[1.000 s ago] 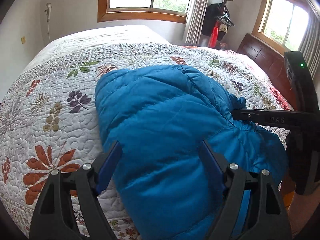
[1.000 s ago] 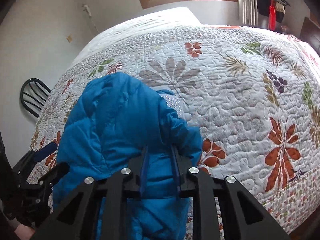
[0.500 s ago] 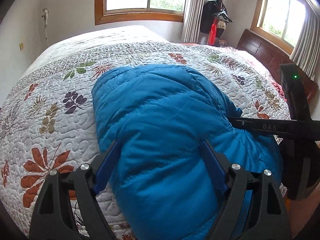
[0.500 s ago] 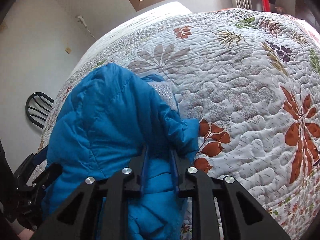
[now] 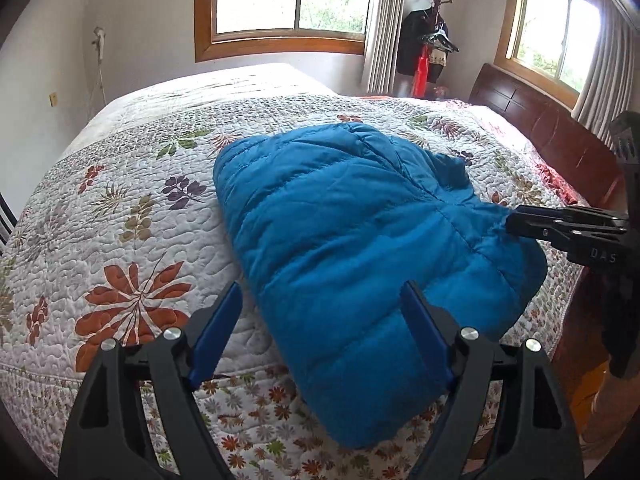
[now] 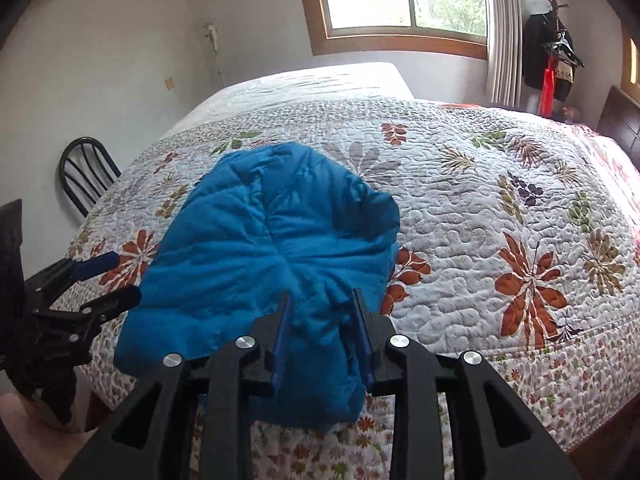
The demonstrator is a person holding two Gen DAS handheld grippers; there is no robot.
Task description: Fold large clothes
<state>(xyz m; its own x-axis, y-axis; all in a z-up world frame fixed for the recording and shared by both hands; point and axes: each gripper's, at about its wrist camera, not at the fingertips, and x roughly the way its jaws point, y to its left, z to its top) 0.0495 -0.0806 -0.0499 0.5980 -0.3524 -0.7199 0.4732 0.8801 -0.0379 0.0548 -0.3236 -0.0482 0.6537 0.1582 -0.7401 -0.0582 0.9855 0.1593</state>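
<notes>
Blue puffer jacket [image 5: 360, 232] lies folded in a thick bundle on the quilted floral bedspread [image 5: 132, 208], near the bed's front edge, one end overhanging it.

My left gripper [image 5: 320, 328]: fingers spread wide. One finger sits over the jacket's near end, the other over bare quilt beside it; I cannot tell if they touch.

My right gripper [image 6: 322, 344]: fingers partly parted, with a bunched fold of jacket between them. Whether they pinch it firmly I cannot tell.

Black chair [image 6: 84, 176] stands beside the bed; coat stand [image 5: 430, 36] in the far corner.
</notes>
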